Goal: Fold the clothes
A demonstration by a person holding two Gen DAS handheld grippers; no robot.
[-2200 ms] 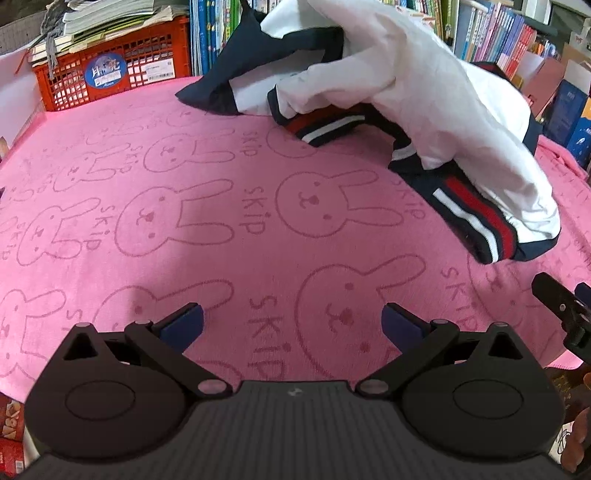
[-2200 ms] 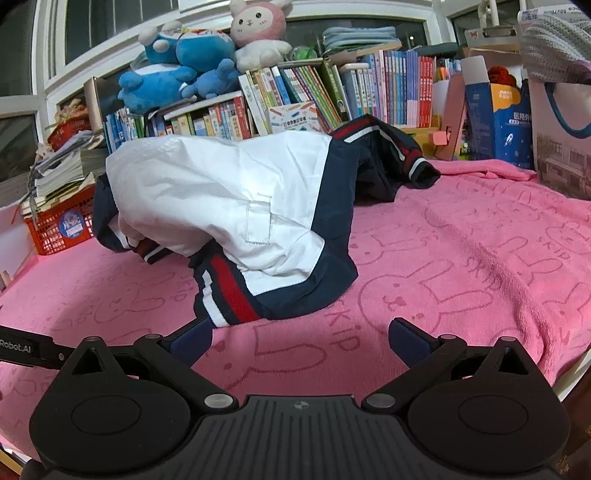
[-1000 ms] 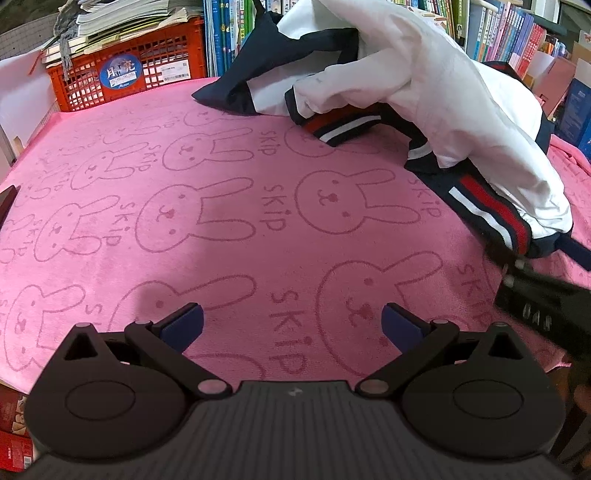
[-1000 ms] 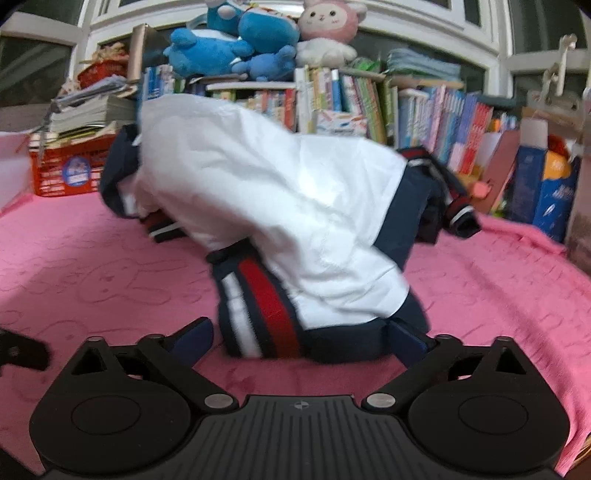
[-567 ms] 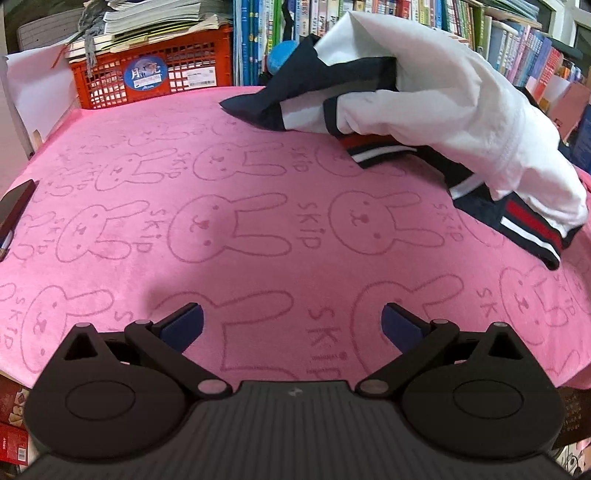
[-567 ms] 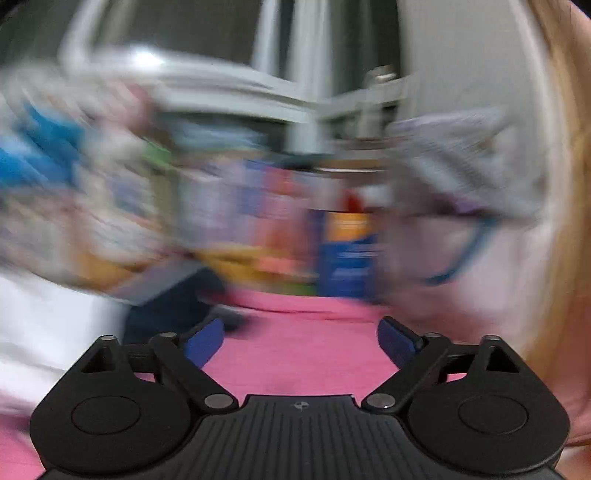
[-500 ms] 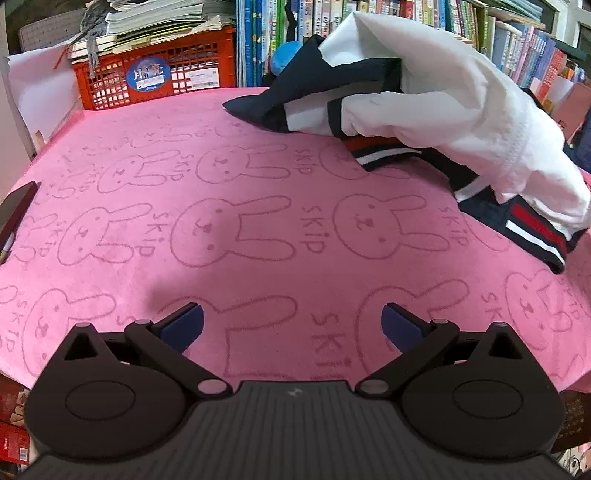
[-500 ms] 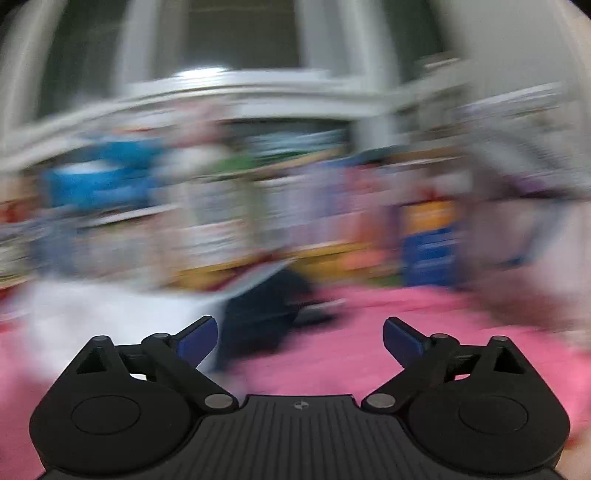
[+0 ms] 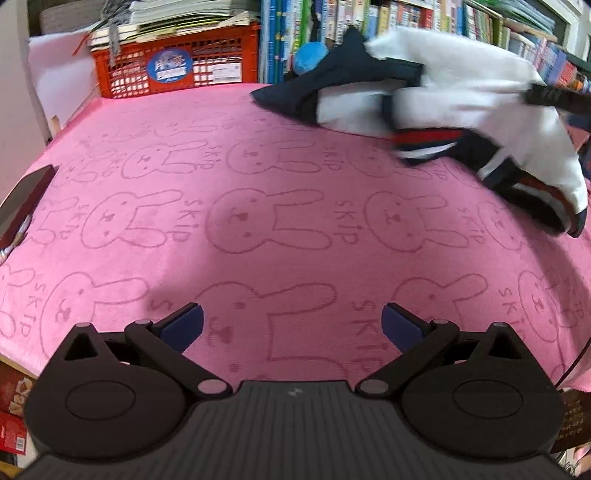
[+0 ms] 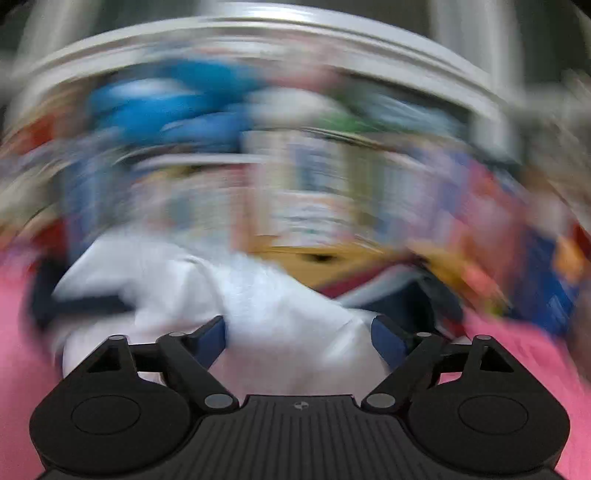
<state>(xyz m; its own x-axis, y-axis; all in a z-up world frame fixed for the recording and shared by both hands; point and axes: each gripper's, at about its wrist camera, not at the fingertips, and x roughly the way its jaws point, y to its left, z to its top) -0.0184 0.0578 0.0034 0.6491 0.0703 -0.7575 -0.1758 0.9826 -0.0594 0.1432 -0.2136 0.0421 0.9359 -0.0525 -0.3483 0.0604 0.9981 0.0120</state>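
Over the near edge of the pink rabbit-print blanket (image 9: 258, 177): left gripper (image 9: 291, 325) angled down toward the cloth, jaws wide apart, nothing between them, blue pads clear of the fabric. Bare blanket only beneath and ahead of it.

At the far right of the blanket: crumpled white and navy jacket (image 9: 461, 96), red-and-white striped trim showing along its lower edge, heaped rather than laid flat. A dark bar crossing the top right of the heap in the left wrist view; identity not certain.

Above that heap: right gripper (image 10: 297, 336), pointing only slightly downward, jaws closing yet apart at this moment. White cloth of the jacket (image 10: 280, 314) seen between and under the blue pads; contact with the pads not confirmed, view heavily blurred.

Behind the blanket's far edge: red plastic crate (image 9: 177, 66) loaded with stacked papers, at the left; a row of upright books (image 9: 388, 18) to its right, running behind the jacket; a blue ball-like object (image 9: 310, 61) just beside the jacket's navy corner. At the blanket's left edge: a dark flat object (image 9: 26, 206), partly cut off.
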